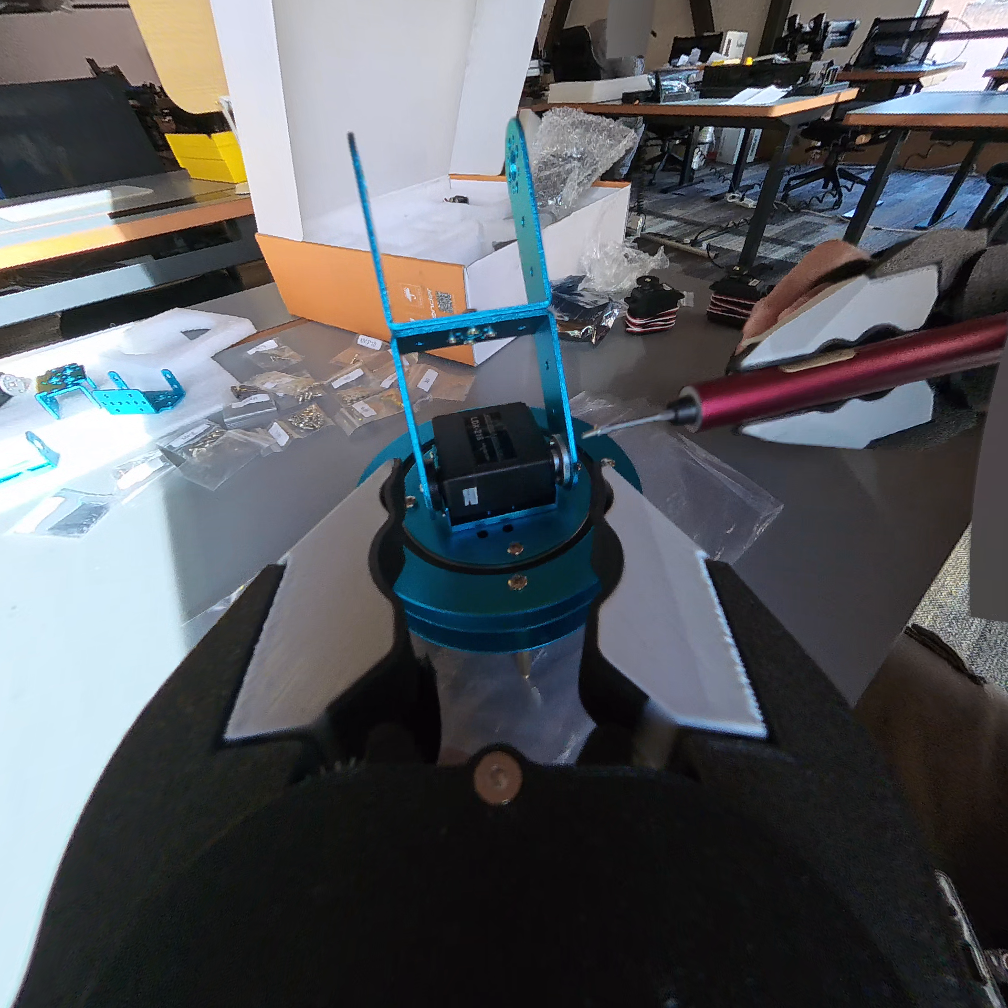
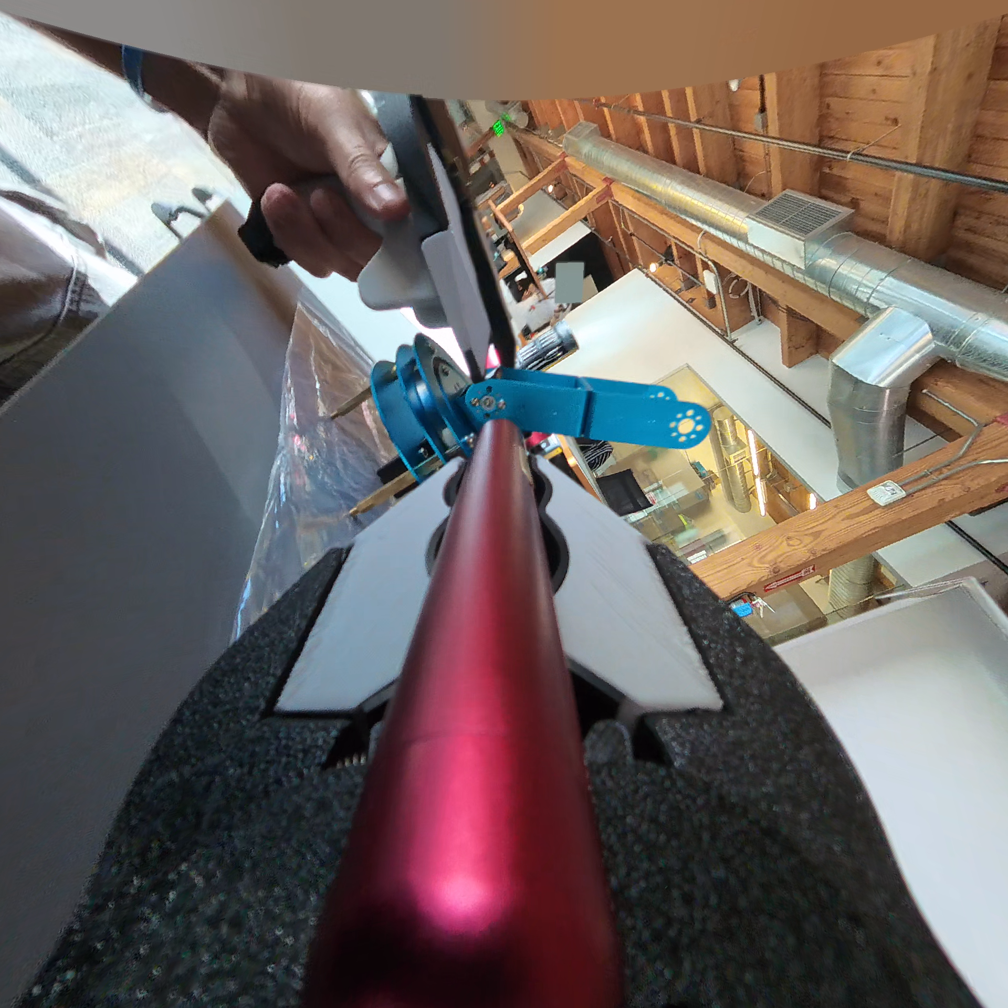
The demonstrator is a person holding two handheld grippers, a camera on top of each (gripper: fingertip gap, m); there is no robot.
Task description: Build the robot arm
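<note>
Left gripper (image 1: 499, 551) is clamped around a round blue turntable base (image 1: 493, 597), both fingers pressed to its sides, so the whole assembly is lifted off the bench (image 1: 818, 523) and tipped towards the camera. On top of that base sits a black servo (image 1: 493, 472), and a tall blue U-bracket (image 1: 469, 327) straddles it, its two arms pivoting at the servo's ends. Gripping low on the base leaves the bracket's side free and exposed, and that looks to be the point.

In from the right comes the right gripper (image 2: 496, 474), closed on a slim red precision screwdriver (image 1: 840, 376) that runs straight out along its fingers. Held that way, the tool lines up with the gripper's own axis. The thin bit (image 1: 616, 426) sits just beside the bracket's right arm, near the servo's pivot; from the right wrist view the barrel points dead at the screw in the bracket's round end (image 2: 487, 405). Whether the tip is actually seated I cannot tell.

Behind, on the bench: an open orange-and-white box (image 1: 382, 273), small bags of screws (image 1: 305, 393), spare blue brackets (image 1: 109, 393), two more servos (image 1: 654, 308) and a clear plastic bag (image 1: 698, 491) under the work.
</note>
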